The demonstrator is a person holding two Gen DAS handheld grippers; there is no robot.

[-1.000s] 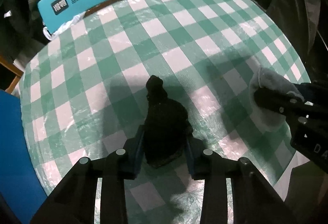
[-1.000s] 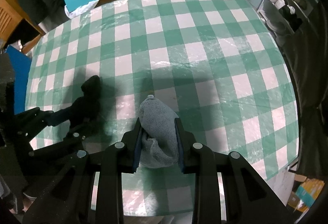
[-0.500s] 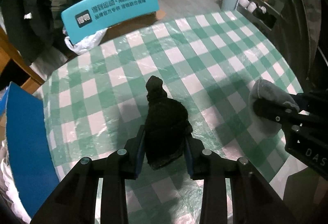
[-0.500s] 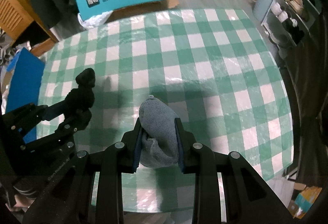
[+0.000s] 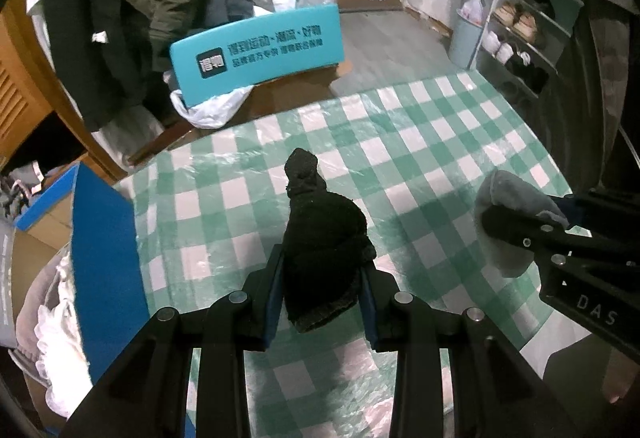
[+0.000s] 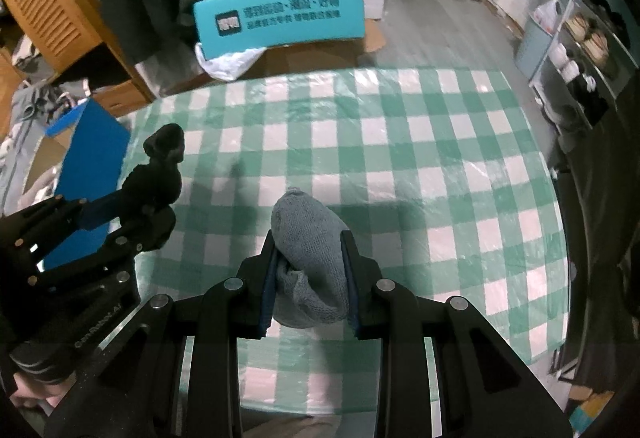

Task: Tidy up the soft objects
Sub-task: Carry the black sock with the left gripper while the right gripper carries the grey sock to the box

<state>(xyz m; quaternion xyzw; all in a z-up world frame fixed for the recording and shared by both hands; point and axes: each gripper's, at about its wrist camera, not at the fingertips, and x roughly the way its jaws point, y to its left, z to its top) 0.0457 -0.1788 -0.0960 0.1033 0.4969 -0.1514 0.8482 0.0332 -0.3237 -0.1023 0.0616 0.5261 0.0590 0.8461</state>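
My left gripper (image 5: 322, 262) is shut on a rolled black sock (image 5: 320, 238) and holds it up above the green-and-white checked table (image 5: 440, 141). My right gripper (image 6: 309, 250) is shut on a rolled grey sock (image 6: 310, 258), also held above the table. The grey sock (image 5: 508, 222) and right gripper show at the right of the left wrist view. The black sock (image 6: 160, 173) and left gripper show at the left of the right wrist view.
A blue-sided box (image 5: 100, 262) with pale soft cloth inside stands left of the table; it also shows in the right wrist view (image 6: 88, 173). A teal chair back (image 5: 256, 53) is beyond the far edge. A shoe rack (image 5: 532, 21) stands far right.
Both grippers have risen and pulled back from the table with their socks; more of the room and the blue box at the left have come into view.
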